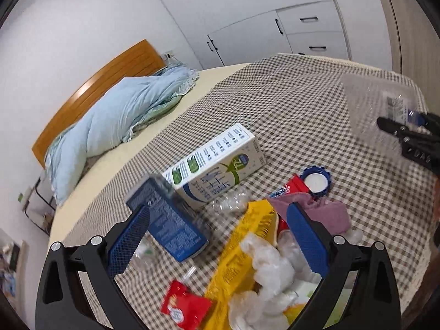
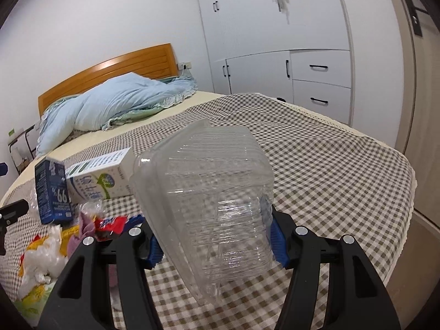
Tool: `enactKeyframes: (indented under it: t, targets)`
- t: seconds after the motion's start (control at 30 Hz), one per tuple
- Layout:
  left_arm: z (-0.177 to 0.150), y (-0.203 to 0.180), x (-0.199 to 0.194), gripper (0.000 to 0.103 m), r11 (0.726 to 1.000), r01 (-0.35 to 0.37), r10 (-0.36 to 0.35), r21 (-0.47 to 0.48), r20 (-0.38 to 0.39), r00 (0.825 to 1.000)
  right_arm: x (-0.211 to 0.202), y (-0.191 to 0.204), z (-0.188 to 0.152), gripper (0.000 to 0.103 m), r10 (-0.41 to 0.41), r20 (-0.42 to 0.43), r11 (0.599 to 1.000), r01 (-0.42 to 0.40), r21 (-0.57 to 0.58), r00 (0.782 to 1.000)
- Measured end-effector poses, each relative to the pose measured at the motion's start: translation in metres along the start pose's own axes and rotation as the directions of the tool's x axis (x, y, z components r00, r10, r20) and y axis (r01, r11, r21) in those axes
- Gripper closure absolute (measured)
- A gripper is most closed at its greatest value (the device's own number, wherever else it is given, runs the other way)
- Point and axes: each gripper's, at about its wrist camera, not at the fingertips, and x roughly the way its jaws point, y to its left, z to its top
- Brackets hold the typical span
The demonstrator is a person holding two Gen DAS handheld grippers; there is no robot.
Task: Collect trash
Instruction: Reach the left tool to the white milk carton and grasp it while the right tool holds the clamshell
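Trash [image 1: 247, 253] lies heaped on the checked cloth [image 1: 316, 104] under the left claw [image 1: 220, 236], spread wide and empty, likely to grab some. Right claw [image 2: 217, 243] pinches a clear tub [image 2: 209, 192], lifted off the bed. Farther back lie two cartons [image 1: 217, 165].

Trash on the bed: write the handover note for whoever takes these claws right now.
Right claw: shut on the clear plastic clamshell container, held above the checked bedspread.
Left claw: open, empty, over the trash pile.
On the bedspread: blue carton, white carton, yellow wrapper, red packet, blue bottle cap, pink cloth, crumpled clear plastic.
Done: container lifted.
Left: no bin or bag in view; find one, drop the container, then collect the pile.
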Motion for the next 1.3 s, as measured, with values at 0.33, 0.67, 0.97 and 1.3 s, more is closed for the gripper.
enactKeyframes:
  t: [0.33,0.67,0.97,1.3]
  targets:
    - [0.034,0.010,0.061,0.007,0.995,0.042,-0.035,0.086,-0.080,0.996,0.010,-0.019,0.009,0.043,-0.017,0.020,0.998,0.016,0.059,1.000]
    - [0.057,0.016,0.137,0.007,0.966,0.093,-0.048,0.242,-0.185,0.981,0.025,-0.026,0.013,0.044,-0.037,0.015,0.996,0.036,0.076,0.999]
    - [0.060,0.026,0.192,0.007,0.956,0.172,-0.094,0.237,-0.308,0.947,0.038,-0.035,0.017,0.043,-0.045,0.015,0.996,0.043,0.081,0.999]
    - [0.063,0.030,0.219,0.006,0.925,0.284,-0.171,0.252,-0.391,0.904,0.050,-0.035,0.018,0.043,-0.024,0.019,0.997,0.023,0.073,1.000]
